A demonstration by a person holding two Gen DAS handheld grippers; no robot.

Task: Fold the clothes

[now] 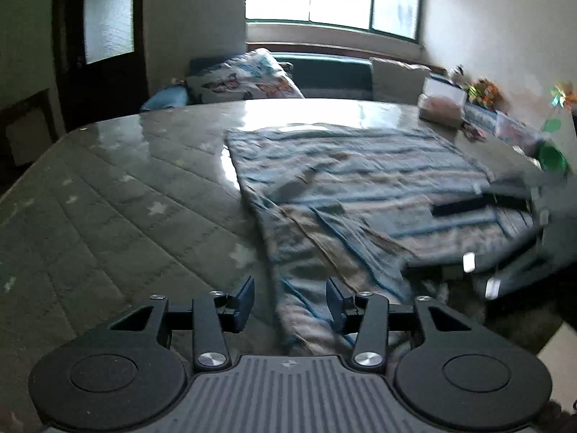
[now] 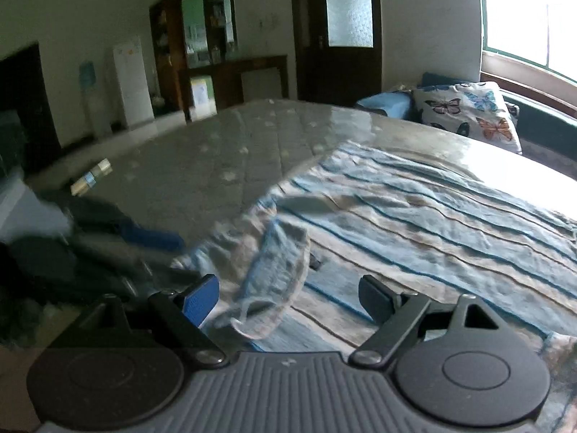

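Striped garment [image 1: 360,187] spread on the quilted mattress [image 1: 126,198].
Its near edge is seen lying between the parted jaws of the left gripper [image 1: 290,301] and right gripper [image 2: 288,296], gripped by neither.

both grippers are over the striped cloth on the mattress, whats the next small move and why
Probably lower the left gripper onto the near edge of the striped garment and close on it. Its jaws stand open with the crumpled near edge lying just ahead between them, nothing pinched. The right gripper is open too, above a rumpled flap. The garment lies spread on the mattress, so a fold likely needs a fresh grasp first.
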